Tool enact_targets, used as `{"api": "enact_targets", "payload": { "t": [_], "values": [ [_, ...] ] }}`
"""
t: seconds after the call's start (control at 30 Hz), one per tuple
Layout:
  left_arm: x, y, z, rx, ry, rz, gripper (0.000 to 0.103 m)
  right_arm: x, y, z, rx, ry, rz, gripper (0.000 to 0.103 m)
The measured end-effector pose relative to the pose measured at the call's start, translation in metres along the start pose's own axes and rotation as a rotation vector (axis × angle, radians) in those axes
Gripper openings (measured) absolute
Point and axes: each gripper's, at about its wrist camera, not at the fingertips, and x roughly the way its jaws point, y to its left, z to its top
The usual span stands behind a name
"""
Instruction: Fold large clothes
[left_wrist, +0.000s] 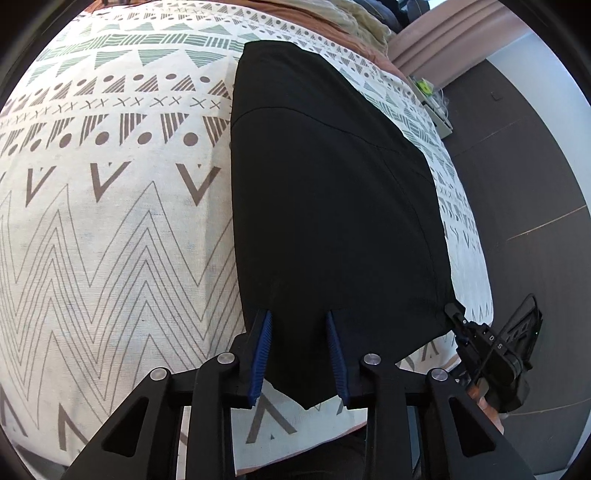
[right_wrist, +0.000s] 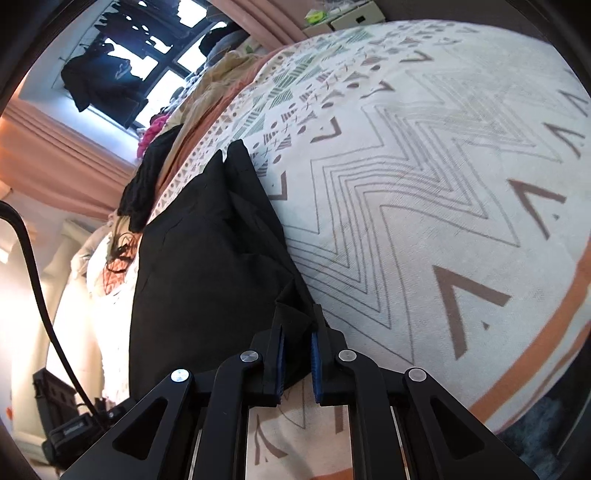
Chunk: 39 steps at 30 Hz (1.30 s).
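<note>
A black garment (left_wrist: 325, 206) lies stretched along a bed with a patterned cream cover (left_wrist: 110, 229). My left gripper (left_wrist: 299, 317) stands with its blue-padded fingers (left_wrist: 263, 343) apart, straddling the garment's near edge. The right gripper (left_wrist: 455, 314) shows at the garment's near right corner. In the right wrist view the right gripper (right_wrist: 297, 314) is shut on a bunched corner of the black garment (right_wrist: 207, 258), which lies at the left of the cover (right_wrist: 443, 184).
The bed's edge runs along the right in the left wrist view, with dark floor (left_wrist: 517, 177) beyond. A heap of clothes (right_wrist: 192, 96) lies at the far end of the bed by a window with pink curtains (right_wrist: 55, 147). A black cable (right_wrist: 37, 280) hangs at the left.
</note>
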Motion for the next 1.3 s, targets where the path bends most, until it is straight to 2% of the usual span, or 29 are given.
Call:
{"api": "enact_targets", "payload": {
  "t": [0.17, 0.2, 0.23, 0.27, 0.3, 0.33, 0.37, 0.47, 0.57, 0.6, 0.63, 0.67, 0.73, 0.8, 1.03, 1.3],
  "values": [
    [0.007, 0.001, 0.006, -0.006, 0.008, 0.014, 0.029, 0.007, -0.001, 0.001, 0.010, 0.018, -0.017, 0.014],
    [0.007, -0.001, 0.003, -0.006, 0.002, 0.018, 0.031, 0.006, 0.000, 0.002, 0.003, 0.023, -0.023, 0.023],
    [0.006, -0.001, 0.003, -0.007, -0.003, 0.024, 0.033, 0.003, 0.001, 0.004, -0.005, 0.024, -0.030, 0.039],
    [0.005, -0.002, 0.001, -0.009, -0.009, 0.027, 0.037, 0.001, 0.001, 0.005, -0.010, 0.023, -0.045, 0.047],
    [0.005, -0.002, -0.001, -0.012, -0.011, 0.025, 0.045, -0.002, 0.000, 0.006, -0.015, 0.020, -0.055, 0.062],
    [0.007, -0.001, -0.002, -0.018, -0.007, 0.020, 0.049, -0.004, -0.001, 0.008, -0.018, 0.019, -0.057, 0.069],
    [0.009, 0.001, -0.004, -0.025, 0.000, 0.016, 0.056, -0.004, -0.003, 0.009, -0.017, 0.027, -0.052, 0.070],
    [0.018, 0.008, -0.010, -0.049, 0.006, -0.005, 0.056, 0.006, -0.005, 0.009, -0.012, 0.092, -0.030, 0.070],
    [0.021, 0.011, -0.012, -0.051, 0.000, -0.020, 0.040, 0.014, -0.003, 0.007, -0.023, 0.100, 0.006, 0.070],
    [0.019, 0.010, -0.012, -0.044, -0.004, -0.020, 0.037, 0.016, -0.003, 0.007, -0.017, 0.097, 0.019, 0.060],
    [0.018, 0.009, -0.012, -0.037, -0.005, -0.020, 0.036, 0.018, -0.005, 0.006, 0.000, 0.104, 0.047, 0.037],
    [0.015, 0.007, -0.011, -0.027, -0.007, -0.012, 0.033, 0.022, -0.006, 0.005, 0.018, 0.122, 0.072, 0.035],
    [0.010, 0.006, -0.010, -0.014, -0.012, 0.006, 0.029, 0.019, -0.002, 0.003, 0.004, 0.106, 0.056, 0.025],
    [0.006, 0.008, -0.009, -0.012, -0.015, 0.013, 0.028, 0.016, 0.005, 0.001, -0.021, 0.106, 0.058, 0.022],
    [-0.019, 0.016, -0.011, 0.051, -0.036, 0.084, 0.026, 0.009, 0.023, -0.017, -0.072, 0.144, 0.061, 0.020],
    [-0.046, 0.027, -0.036, 0.135, -0.038, 0.156, 0.025, -0.001, 0.037, -0.056, -0.116, 0.199, 0.082, 0.020]
  ]
}}
